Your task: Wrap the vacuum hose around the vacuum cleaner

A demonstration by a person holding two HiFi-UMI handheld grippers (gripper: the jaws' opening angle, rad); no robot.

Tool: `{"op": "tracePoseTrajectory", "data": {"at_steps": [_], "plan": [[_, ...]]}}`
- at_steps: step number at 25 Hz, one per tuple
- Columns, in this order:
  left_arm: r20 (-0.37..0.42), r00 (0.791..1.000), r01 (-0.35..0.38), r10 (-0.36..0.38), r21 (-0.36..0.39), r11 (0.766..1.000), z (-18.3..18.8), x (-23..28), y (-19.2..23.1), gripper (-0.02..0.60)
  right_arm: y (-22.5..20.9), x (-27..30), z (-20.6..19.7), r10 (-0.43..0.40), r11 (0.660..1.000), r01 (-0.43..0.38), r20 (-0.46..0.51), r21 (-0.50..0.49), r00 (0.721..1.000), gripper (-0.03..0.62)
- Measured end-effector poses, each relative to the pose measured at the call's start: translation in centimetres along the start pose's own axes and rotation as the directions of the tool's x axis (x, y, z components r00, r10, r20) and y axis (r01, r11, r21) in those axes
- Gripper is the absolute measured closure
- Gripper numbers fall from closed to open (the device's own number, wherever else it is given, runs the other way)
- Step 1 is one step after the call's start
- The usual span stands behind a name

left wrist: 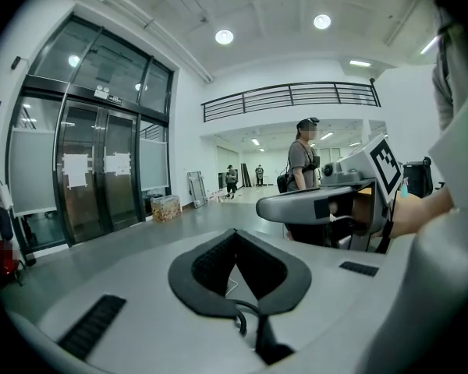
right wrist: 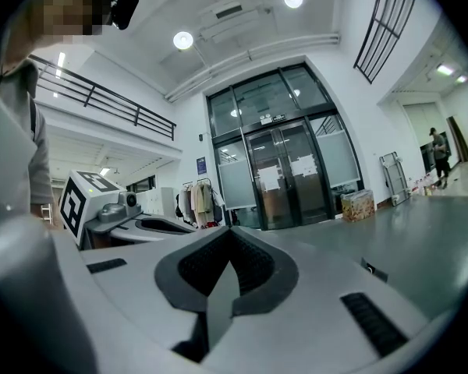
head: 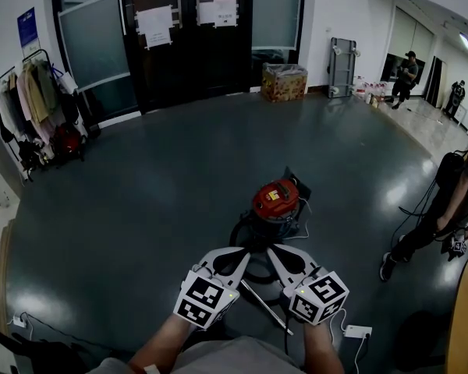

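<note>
One vacuum cleaner [head: 276,201], left gripper [head: 240,254], right gripper [head: 274,252], both jaws together

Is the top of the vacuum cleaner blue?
No, the top of the vacuum cleaner is red in the head view.

Floor check: the dark grey smooth floor [head: 164,185] is reflecting the ceiling lights, so glossy finish. On the round vacuum cleaner with red plastic lid [head: 276,199], the top is looking shiny. The left gripper [left wrist: 235,238] and right gripper [right wrist: 230,236] are showing matt light-grey plastic shells. Their black ribbed pads [left wrist: 210,265] are looking rubbery. The dark-framed glass doors [head: 187,37] are carrying white paper sheets [head: 154,26].
</note>
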State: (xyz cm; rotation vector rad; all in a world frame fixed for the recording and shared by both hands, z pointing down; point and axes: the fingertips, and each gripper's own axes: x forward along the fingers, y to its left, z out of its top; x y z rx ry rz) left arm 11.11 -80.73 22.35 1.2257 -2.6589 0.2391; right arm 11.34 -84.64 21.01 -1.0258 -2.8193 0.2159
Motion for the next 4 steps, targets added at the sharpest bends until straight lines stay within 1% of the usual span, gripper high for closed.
{"op": "tracePoseTrajectory", "data": {"at_steps": [4], "plan": [[-0.013,1.0,-0.002,0.002,-0.008,1.0,-0.24,0.24,-0.08,0.574,-0.17,0.14,0.05,0.007,1.0,-0.007,-0.003,-0.001,1.0,0.588]]}}
